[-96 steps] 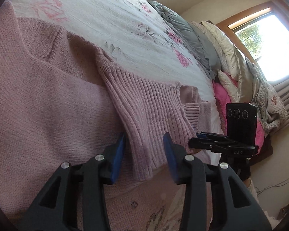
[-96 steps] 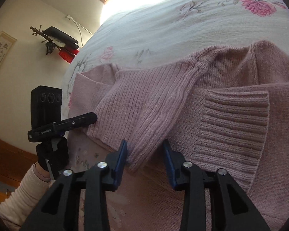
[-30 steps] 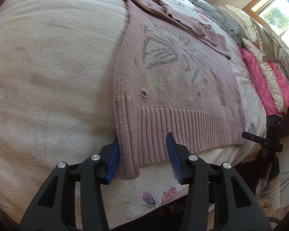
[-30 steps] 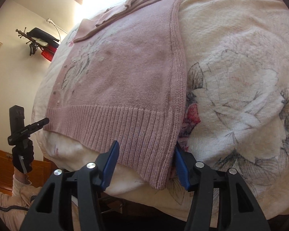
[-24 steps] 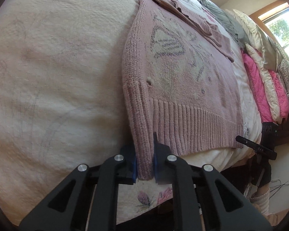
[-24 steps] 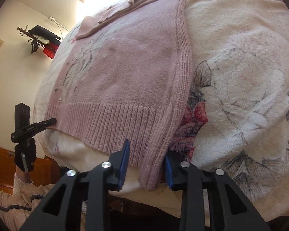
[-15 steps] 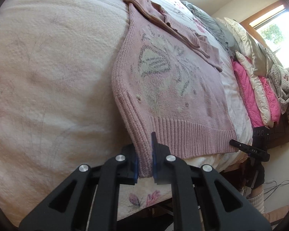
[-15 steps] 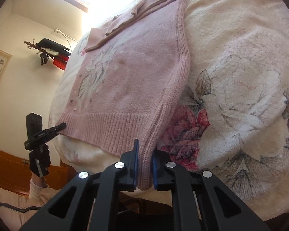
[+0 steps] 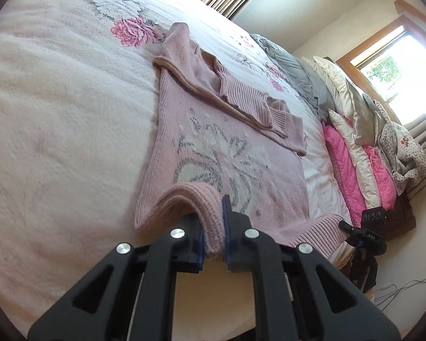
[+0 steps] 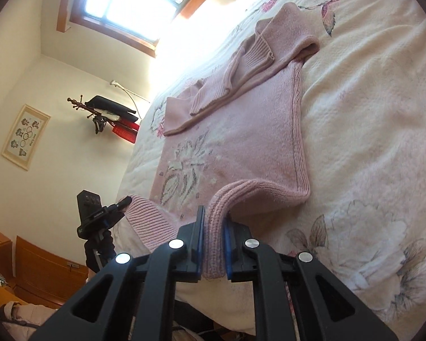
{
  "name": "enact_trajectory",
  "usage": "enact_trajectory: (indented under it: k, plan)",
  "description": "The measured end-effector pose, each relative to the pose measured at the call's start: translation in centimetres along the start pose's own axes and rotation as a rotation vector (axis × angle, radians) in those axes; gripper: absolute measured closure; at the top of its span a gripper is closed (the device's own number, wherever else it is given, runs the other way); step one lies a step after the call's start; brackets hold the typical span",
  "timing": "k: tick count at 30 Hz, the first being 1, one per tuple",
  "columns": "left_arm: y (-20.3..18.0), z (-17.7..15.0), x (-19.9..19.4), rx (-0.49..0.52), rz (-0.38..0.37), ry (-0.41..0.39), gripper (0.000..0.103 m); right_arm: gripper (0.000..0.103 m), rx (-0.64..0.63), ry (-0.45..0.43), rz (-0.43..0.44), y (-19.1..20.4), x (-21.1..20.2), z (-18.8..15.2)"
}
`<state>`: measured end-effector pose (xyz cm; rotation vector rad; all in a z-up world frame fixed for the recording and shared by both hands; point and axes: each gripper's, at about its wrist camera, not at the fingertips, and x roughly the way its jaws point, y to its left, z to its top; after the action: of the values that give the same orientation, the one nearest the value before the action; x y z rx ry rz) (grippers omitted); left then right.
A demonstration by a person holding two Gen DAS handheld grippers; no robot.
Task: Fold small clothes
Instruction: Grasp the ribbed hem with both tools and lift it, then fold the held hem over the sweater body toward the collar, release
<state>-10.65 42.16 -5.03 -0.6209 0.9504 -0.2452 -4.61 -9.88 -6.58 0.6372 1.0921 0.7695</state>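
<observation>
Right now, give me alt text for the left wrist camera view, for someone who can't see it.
The left gripper is shut on a bottom hem corner of a pink knit sweater, lifting it off a floral bedspread. The sweater lies flat with its sleeves folded across the top. The right gripper holds the other hem corner, with pillows and a window beyond.

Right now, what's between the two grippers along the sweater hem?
Left wrist view: only the sagging ribbed hem of the sweater spans from left gripper to right gripper.
</observation>
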Motion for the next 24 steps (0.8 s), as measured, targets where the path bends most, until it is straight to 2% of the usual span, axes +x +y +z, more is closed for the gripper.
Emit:
enact_trajectory:
  k: [7, 13, 24]
  plan:
    - [1.9, 4.6, 3.1, -0.058, 0.014, -0.030, 0.094, 0.092, 0.058, -0.016, -0.005, -2.1, 1.5, 4.9]
    - [3.6, 7.0, 5.6, -0.108, 0.032, -0.032, 0.094, 0.092, 0.146, -0.002, -0.014, -4.8, 3.5, 8.3]
    - [4.9, 9.0, 8.6, -0.142, 0.031, 0.006, 0.089, 0.090, 0.281, 0.038, -0.022, -9.0, 6.5, 10.8]
